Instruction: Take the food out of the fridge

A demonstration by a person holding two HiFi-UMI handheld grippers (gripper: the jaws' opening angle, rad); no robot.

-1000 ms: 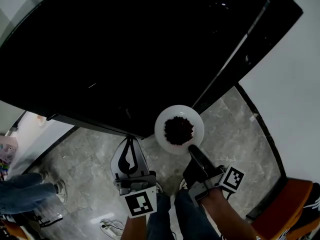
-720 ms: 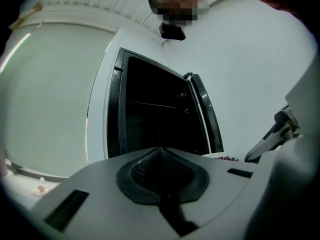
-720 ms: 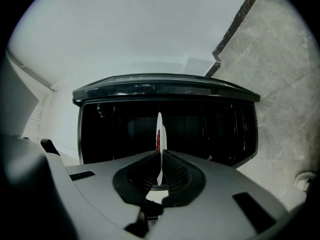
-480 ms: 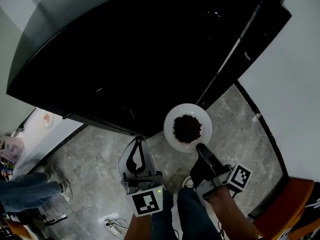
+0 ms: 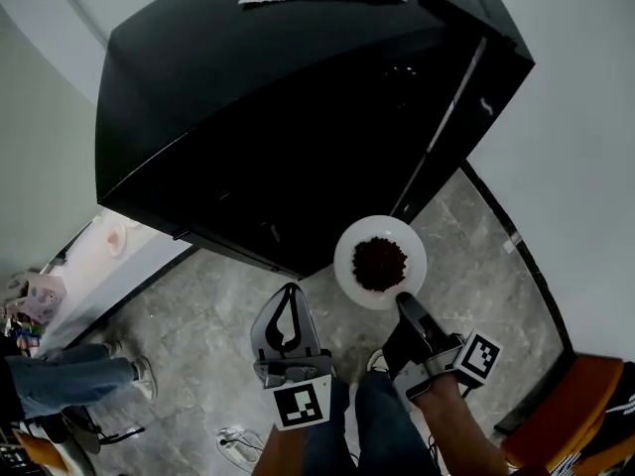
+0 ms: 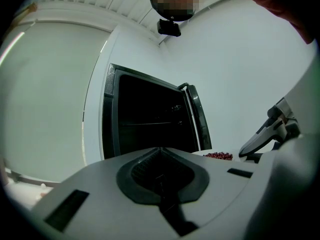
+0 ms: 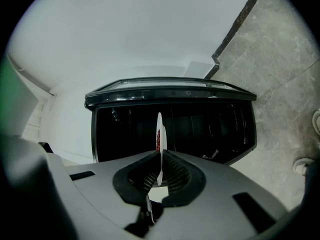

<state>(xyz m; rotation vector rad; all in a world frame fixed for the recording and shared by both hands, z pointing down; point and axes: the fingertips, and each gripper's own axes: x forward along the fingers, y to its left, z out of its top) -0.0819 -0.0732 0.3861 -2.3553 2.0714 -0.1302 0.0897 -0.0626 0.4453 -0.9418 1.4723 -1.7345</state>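
Your round white plate [image 5: 349, 251] sits level just outside the open black fridge [image 5: 248, 137], near its lower corner. It carries a heap of small dark red food [image 5: 379, 263], and your right gripper [image 5: 404, 303] pinches its rim.

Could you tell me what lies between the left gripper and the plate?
Nothing; in the head view only bare grey floor shows between the left gripper and the plate.
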